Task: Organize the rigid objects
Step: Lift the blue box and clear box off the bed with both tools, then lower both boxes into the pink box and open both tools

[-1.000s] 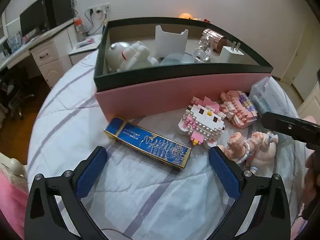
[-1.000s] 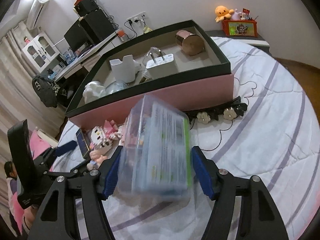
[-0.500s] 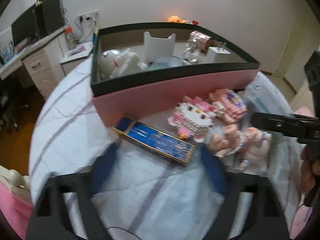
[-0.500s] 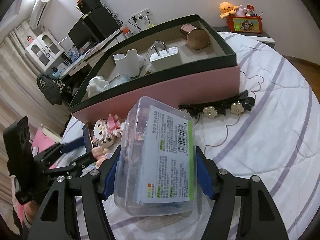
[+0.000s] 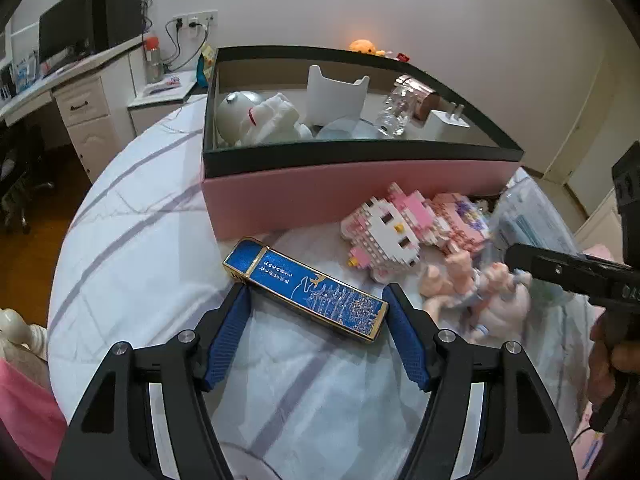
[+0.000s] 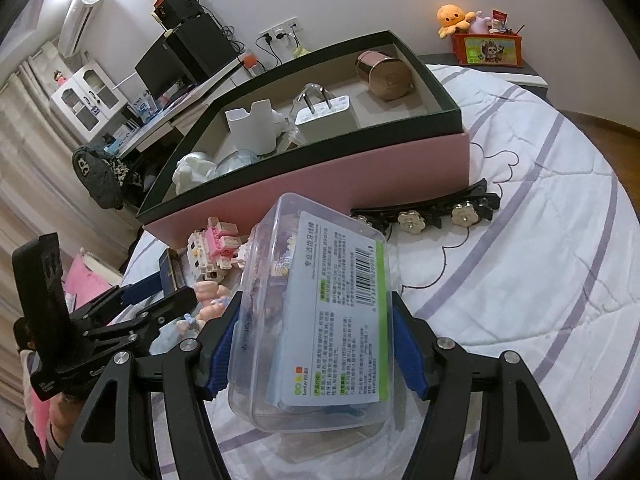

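Note:
A blue and gold flat box (image 5: 306, 288) lies slantwise on the white quilt. My left gripper (image 5: 316, 300) straddles it, and its jaws are closing, with both blue pads (image 5: 230, 332) touching the box's ends. My right gripper (image 6: 316, 312) is shut on a clear plastic box (image 6: 320, 320) with a green-edged label, held just above the quilt. The pink storage box (image 5: 352, 188) with a dark rim holds a white figure, a cup, a charger and a copper jar. A pink-and-white brick cat (image 5: 384, 236), a second brick toy (image 5: 460, 220) and a baby doll (image 5: 480, 292) lie in front of it.
A black hair clip (image 6: 432, 216) with gold flowers lies on the quilt by the storage box's right end. A desk with a monitor (image 5: 72, 36) and drawers stands far left. A shelf with a plush toy (image 6: 452, 18) is behind the bed.
My left jaws have come in from wide apart to the ends of the blue box. The right gripper keeps the plastic box, now tipped with its label facing up.

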Motion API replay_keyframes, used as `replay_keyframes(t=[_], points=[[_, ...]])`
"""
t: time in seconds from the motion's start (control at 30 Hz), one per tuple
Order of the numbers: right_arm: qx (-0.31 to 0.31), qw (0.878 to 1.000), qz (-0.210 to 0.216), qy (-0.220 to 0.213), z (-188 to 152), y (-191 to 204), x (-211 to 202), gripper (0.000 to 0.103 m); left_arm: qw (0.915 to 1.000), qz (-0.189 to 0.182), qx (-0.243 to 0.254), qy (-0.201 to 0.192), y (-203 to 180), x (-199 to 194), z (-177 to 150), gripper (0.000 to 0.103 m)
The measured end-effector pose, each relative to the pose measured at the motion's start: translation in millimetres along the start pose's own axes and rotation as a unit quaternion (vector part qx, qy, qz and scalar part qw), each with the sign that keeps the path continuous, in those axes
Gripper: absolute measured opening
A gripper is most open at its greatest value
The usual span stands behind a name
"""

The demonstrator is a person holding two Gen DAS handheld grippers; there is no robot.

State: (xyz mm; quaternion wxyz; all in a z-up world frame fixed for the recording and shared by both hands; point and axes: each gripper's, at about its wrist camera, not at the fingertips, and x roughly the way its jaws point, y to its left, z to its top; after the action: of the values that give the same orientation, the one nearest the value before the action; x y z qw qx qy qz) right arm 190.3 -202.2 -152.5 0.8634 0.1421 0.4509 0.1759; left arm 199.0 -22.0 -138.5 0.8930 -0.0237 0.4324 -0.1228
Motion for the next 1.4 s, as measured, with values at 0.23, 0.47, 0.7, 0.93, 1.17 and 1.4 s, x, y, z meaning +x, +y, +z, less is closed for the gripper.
replay_keyframes(t=[0.23, 0.47, 0.7, 0.93, 1.17, 1.4], points=[[-0.001, 1.0, 0.0, -0.007, -2, 0, -11, 0.067, 1.0, -0.003, -0.002, -0.006, -3, -17, -10, 0.069], [-0.005, 1.0, 0.006, -0.023, 2, 5, -27, 0.067, 0.9994, -0.007, 0.006, -0.032, -9, -39, -1, 0.069], [-0.026, 0.998, 0.015, -0.049, 27, 19, -43, 0.067, 0.9969, -0.006, 0.022, -0.076, -14, -60, 31, 0.069], [-0.067, 0.993, 0.001, -0.099, 90, 37, -54, 0.067, 0.9917, 0.001, 0.03, -0.125, -10, -69, 83, 0.069], [-0.071, 0.992, -0.018, -0.103, 143, 36, -30, 0.067, 0.9907, 0.004, 0.009, -0.136, 5, -43, 136, 0.069], [-0.056, 0.996, -0.032, -0.066, 165, 21, 15, 0.067, 0.9943, 0.003, -0.003, -0.106, 14, 7, 165, 0.069]])
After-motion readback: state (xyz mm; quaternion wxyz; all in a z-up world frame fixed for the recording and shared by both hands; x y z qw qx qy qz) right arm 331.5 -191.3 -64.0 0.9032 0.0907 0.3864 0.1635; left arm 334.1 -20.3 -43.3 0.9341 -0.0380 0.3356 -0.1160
